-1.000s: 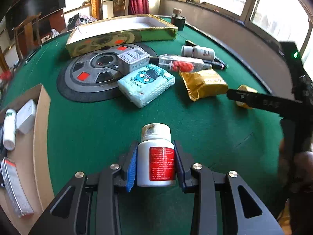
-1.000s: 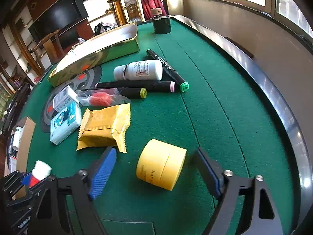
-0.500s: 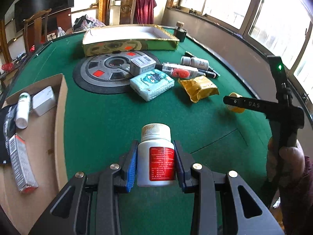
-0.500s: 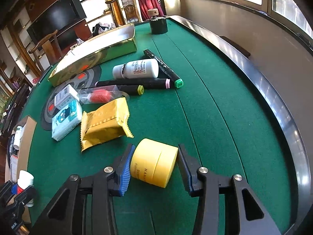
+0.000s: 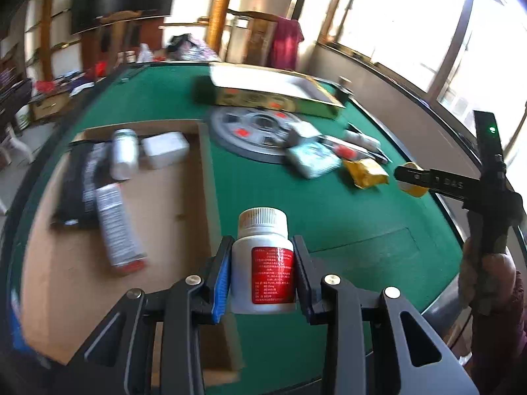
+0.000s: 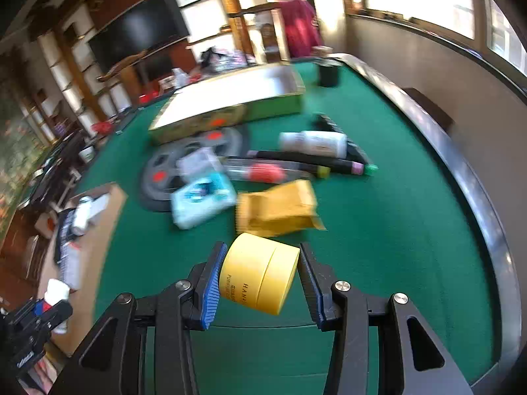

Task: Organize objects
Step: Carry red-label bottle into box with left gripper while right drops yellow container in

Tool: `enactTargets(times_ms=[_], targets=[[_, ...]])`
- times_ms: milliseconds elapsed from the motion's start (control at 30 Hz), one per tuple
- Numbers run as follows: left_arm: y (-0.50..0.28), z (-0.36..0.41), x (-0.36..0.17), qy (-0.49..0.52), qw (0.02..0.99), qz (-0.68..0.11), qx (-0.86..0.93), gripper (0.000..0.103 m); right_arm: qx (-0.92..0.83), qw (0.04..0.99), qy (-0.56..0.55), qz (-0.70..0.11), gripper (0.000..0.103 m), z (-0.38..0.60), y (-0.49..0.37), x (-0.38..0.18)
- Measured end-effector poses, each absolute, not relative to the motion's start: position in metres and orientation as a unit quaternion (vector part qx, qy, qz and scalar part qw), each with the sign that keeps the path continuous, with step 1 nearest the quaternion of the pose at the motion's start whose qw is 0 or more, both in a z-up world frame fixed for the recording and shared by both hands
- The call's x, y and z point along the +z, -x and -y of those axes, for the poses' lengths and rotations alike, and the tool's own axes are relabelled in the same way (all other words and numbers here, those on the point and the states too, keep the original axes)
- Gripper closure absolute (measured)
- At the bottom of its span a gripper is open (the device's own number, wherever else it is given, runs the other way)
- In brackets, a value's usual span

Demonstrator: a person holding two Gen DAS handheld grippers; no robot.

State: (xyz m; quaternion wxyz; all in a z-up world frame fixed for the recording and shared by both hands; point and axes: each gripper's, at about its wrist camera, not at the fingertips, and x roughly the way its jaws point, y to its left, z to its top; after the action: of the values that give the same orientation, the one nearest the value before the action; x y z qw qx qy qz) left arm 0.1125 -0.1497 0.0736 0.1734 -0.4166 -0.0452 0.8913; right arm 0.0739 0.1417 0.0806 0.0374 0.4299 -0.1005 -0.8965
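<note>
My left gripper (image 5: 262, 271) is shut on a white pill bottle (image 5: 263, 263) with a red label, held upright above the right edge of a cardboard box (image 5: 204, 177). The box holds a white bottle (image 5: 124, 153), a small white box (image 5: 166, 148), a black packet (image 5: 82, 181) and a tube (image 5: 117, 227). My right gripper (image 6: 258, 276) is shut on a yellow round jar (image 6: 260, 273), lifted above the green table (image 6: 378, 230). The jar and right gripper also show in the left wrist view (image 5: 410, 182).
On the table lie a gold packet (image 6: 280, 207), a blue tissue pack (image 6: 201, 200), a clear case with a red item (image 6: 263, 172), markers (image 6: 313, 163), a white bottle (image 6: 313, 141), a grey disc (image 6: 184, 164) and a gold tray (image 6: 230, 105). A raised rail (image 6: 461, 171) edges the table.
My left gripper has swung left with the pill bottle to over the box edge. My right gripper, closed on the yellow jar, has lifted it off the table.
</note>
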Motion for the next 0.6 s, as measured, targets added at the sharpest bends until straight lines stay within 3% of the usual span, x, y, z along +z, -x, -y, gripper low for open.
enactTargets(times_ms=[300, 600], targets=[[-0.114, 0.243, 0.072, 0.412, 0.082, 0.083, 0.904, 0.070, -0.892, 0.131, -0.428, 0.069, 0.056, -0.045, -0.056, 0.100], [-0.105, 0.272, 0.049, 0.426, 0.040, 0.076, 0.901, 0.070, -0.867, 0.211, -0.451, 0.029, 0.055, 0.055, -0.041, 0.093]])
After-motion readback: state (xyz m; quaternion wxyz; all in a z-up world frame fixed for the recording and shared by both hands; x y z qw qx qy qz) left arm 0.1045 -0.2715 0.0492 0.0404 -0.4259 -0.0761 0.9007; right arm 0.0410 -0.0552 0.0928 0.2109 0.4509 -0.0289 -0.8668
